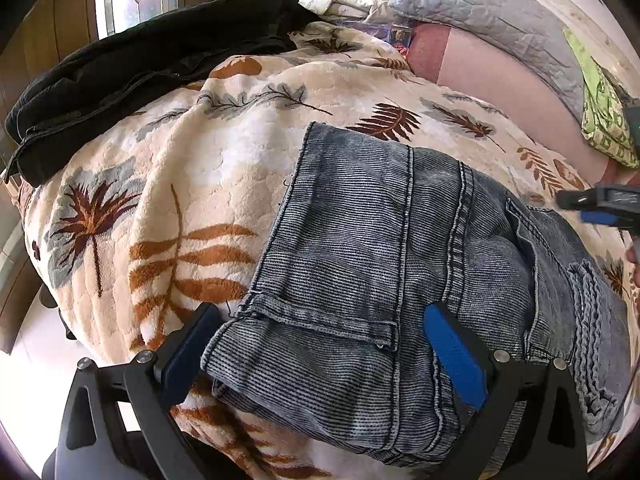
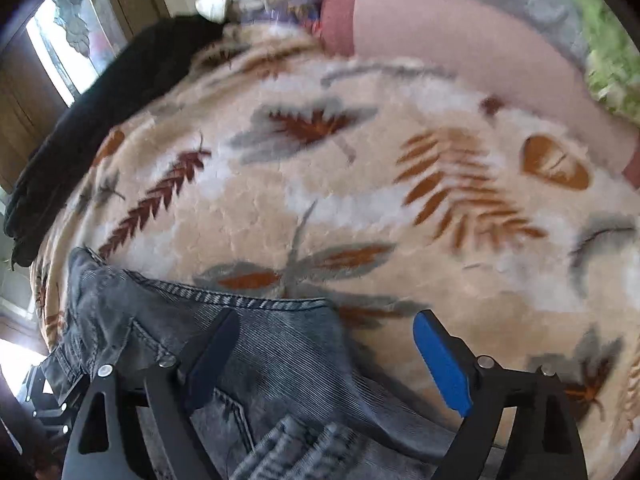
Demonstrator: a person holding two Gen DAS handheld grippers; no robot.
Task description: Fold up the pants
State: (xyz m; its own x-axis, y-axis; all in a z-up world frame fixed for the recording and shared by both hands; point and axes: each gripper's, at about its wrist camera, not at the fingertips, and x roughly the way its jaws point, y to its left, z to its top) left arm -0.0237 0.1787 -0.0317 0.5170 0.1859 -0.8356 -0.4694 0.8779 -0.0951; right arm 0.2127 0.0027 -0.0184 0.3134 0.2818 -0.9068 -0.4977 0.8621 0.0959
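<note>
Denim pants (image 1: 400, 264) folded near blanket (image 1: 192, 184) edge, both grippers' fingers (image 1: 456, 356) (image 2: 440, 368) spread wide, gripping nothing.

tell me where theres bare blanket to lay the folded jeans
Free: the cream leaf-print fleece blanket between the folded blue denim jeans and the black garment pile; also beyond the jeans toward the pink sheet. Crowded: the far edge, with the grey quilted pillow.
</note>
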